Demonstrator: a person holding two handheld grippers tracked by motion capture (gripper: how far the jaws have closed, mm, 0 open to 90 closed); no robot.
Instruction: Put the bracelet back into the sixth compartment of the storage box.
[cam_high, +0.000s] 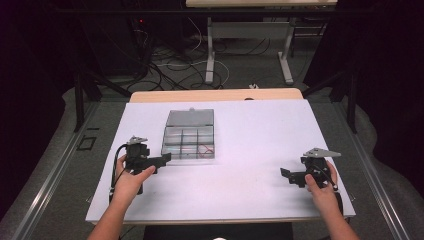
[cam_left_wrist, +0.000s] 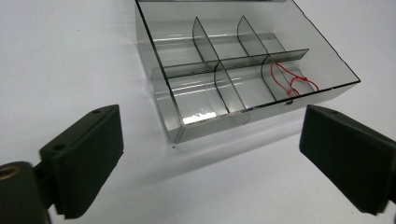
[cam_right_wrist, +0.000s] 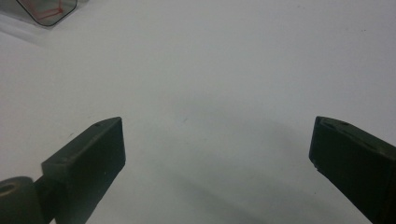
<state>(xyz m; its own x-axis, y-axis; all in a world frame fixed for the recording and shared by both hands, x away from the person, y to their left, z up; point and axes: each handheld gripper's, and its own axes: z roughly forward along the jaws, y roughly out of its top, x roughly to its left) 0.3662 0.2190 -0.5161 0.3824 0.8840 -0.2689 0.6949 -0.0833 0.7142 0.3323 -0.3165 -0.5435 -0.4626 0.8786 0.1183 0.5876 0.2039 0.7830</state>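
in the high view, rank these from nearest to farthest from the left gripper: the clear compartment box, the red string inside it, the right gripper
1. clear compartment box: just beyond the jaws of the left gripper, at its near left corner.
2. red string: in the box's near right compartment, a little farther on.
3. right gripper: far across the white table, at the right side.

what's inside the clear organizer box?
The organizer box lies open, split into six compartments. One corner compartment holds a thin red loop, string or wire; the others look empty. The left tongs stand open just short of it.
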